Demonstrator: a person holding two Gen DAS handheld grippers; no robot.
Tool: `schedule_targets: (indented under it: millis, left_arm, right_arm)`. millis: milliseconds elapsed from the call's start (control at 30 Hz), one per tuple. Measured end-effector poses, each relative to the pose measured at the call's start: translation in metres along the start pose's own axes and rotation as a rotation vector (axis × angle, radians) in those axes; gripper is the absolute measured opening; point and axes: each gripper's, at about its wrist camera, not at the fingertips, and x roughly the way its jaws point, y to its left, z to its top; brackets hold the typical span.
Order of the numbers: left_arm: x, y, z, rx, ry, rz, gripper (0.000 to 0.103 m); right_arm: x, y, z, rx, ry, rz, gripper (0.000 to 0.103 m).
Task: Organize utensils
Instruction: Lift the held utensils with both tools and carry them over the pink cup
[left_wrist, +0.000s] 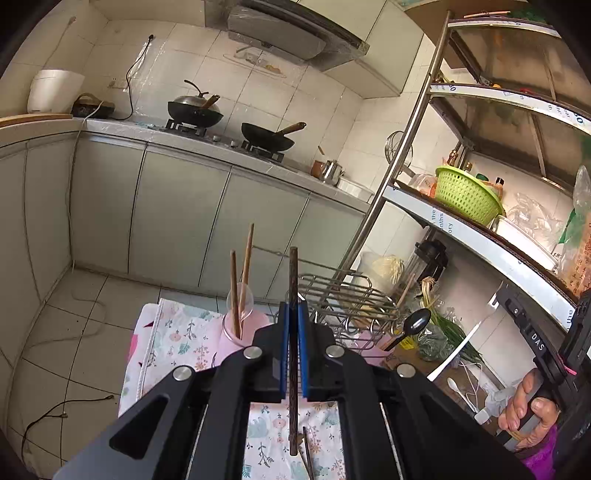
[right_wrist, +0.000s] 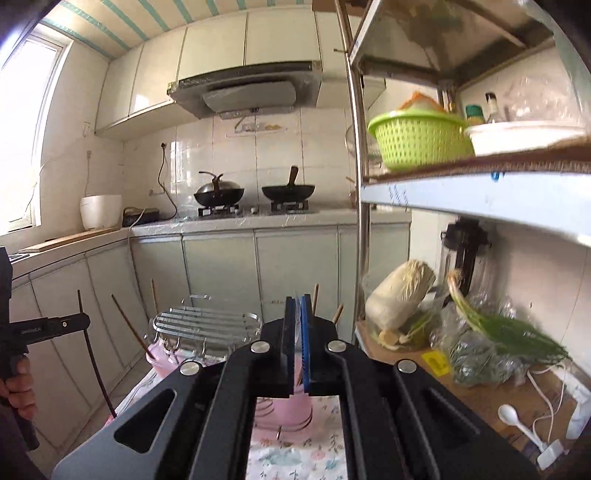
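Observation:
My left gripper (left_wrist: 293, 306) is shut on a dark chopstick (left_wrist: 293, 273) that stands upright between its blue pads. The right wrist view shows that gripper (right_wrist: 84, 320) at the left edge, with the chopstick (right_wrist: 96, 369) hanging below it. My right gripper (right_wrist: 297, 299) is shut on a thin pale strip (right_wrist: 296, 332); its kind is unclear. A pink cup (left_wrist: 240, 328) with two wooden chopsticks (left_wrist: 245, 266) stands on the floral cloth (left_wrist: 177, 339). A second pink cup (right_wrist: 284, 413) sits under my right gripper. A black spoon (left_wrist: 417, 321) sticks up right of the left gripper.
A wire rack (left_wrist: 340, 291) stands behind the cups. A metal shelf unit (right_wrist: 480, 195) on the right holds a green basket (right_wrist: 417, 140), a cabbage (right_wrist: 399, 295), greens and a white spoon (right_wrist: 517, 417). Another dark chopstick (left_wrist: 307, 458) lies on the cloth. Counter and woks lie beyond.

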Motion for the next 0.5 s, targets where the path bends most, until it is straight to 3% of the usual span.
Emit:
schedule_targets:
  millis: [233, 500]
  left_arm:
    - [0.007, -0.004, 0.005, 0.006, -0.005, -0.009, 0.004]
    - [0.016, 0.005, 0.008, -0.01, -0.033, 0.009, 0.004]
  right_arm:
    - [0.014, 0.017, 0.022, -0.142, -0.142, -0.11, 0.003]
    - [0.042, 0.03, 0.02, -0.241, -0.155, -0.166, 0.003]
